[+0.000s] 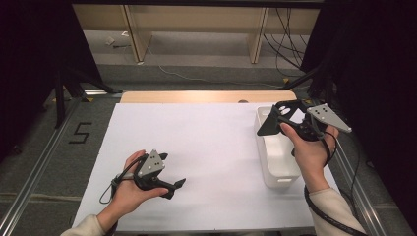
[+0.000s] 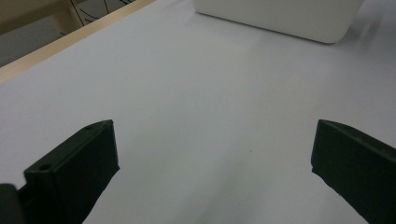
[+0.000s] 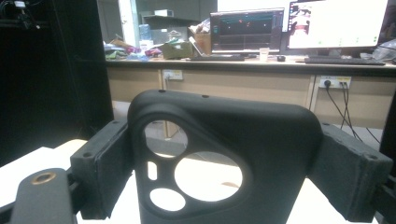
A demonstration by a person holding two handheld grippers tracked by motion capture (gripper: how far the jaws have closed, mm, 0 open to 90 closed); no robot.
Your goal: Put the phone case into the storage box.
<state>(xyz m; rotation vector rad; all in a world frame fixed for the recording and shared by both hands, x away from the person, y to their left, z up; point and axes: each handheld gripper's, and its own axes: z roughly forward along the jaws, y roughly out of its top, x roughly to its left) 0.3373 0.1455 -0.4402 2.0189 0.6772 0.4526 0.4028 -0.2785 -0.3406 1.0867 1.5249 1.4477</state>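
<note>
My right gripper (image 1: 286,116) is raised over the far end of a white bin (image 1: 277,164) and is shut on a black phone case (image 1: 269,125). In the right gripper view the phone case (image 3: 261,140) stands upright between both pads, its camera cut-outs facing me, with the gripper (image 3: 229,161) clamped on its two sides. My left gripper (image 1: 173,169) is held low over the white sheet (image 1: 206,142) at the front left, open, with nothing between its jaws. The left gripper view looks across the bare sheet (image 2: 205,93) from between the gripper's (image 2: 212,149) spread jaws toward the bin (image 2: 280,16).
The white sheet covers most of the table; a strip of bare wood (image 1: 206,96) shows along its far edge. Dark curtains and stands flank both sides. Cables (image 1: 290,44) trail on the floor beyond. A desk with monitors (image 3: 299,28) is in the background of the right gripper view.
</note>
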